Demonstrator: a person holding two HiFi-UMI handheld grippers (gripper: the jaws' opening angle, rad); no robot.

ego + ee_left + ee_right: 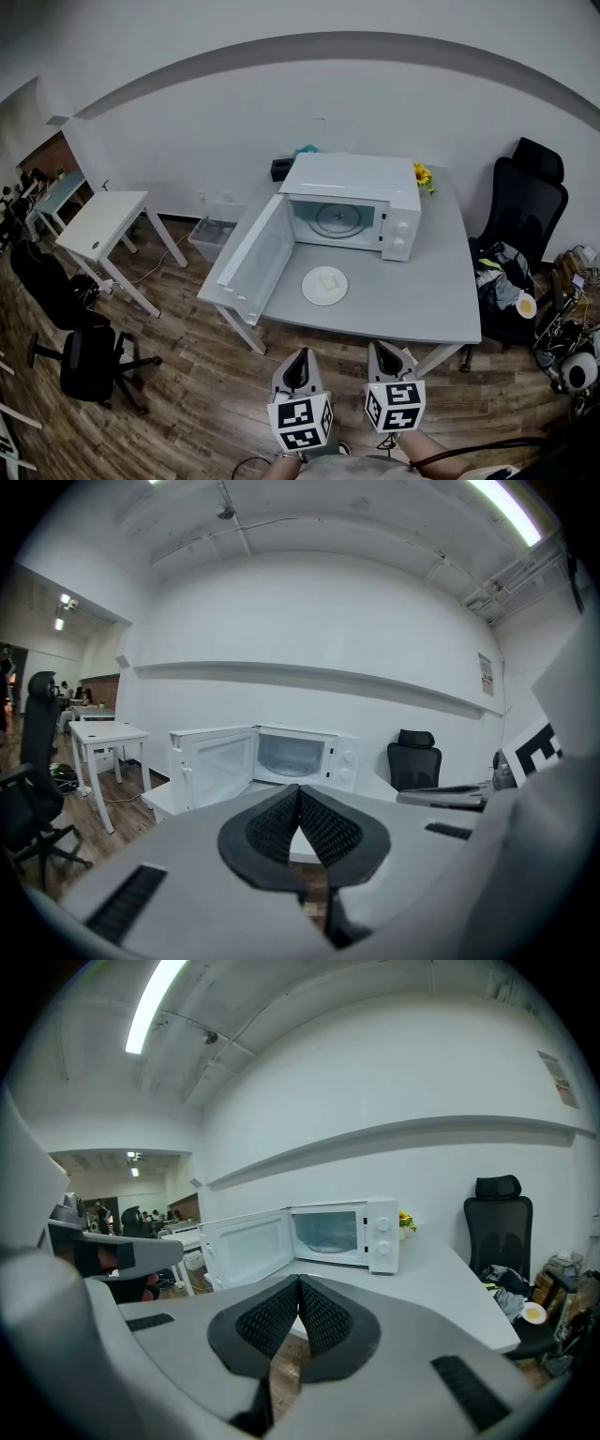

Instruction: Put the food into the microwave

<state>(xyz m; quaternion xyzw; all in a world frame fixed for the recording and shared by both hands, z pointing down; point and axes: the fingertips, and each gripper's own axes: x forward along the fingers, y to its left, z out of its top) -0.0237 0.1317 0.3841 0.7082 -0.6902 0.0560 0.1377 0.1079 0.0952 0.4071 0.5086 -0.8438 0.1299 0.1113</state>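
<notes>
The microwave (352,202) stood at the back of the grey bench (431,300) with its door (258,255) swung wide to the left, leaving the cavity and its glass turntable (336,219) bare and ready to take a dish. The food (327,279), a pale block on a white plate (310,292), sat on the bench just in front of the open cavity and apart from the door, where a short lift and push would carry it inside. Both tools hung low at the near edge of the head view, short of the bench and well apart from the plate. The left hand-held gripper (299,361) had its jaws pressed together with nothing between them, its ribbed pads (328,829) meeting at the tips, and the right hand-held gripper (384,354) was likewise closed and empty. They pointed side by side toward the bench, slightly downward, which read as an approach rather than a grasp; the jaws would need to part before either could take the plate's rim. Yellow flowers (422,174) stood by the microwave's right corner and a black office chair (527,202) sat right of the bench, both out of the way
</notes>
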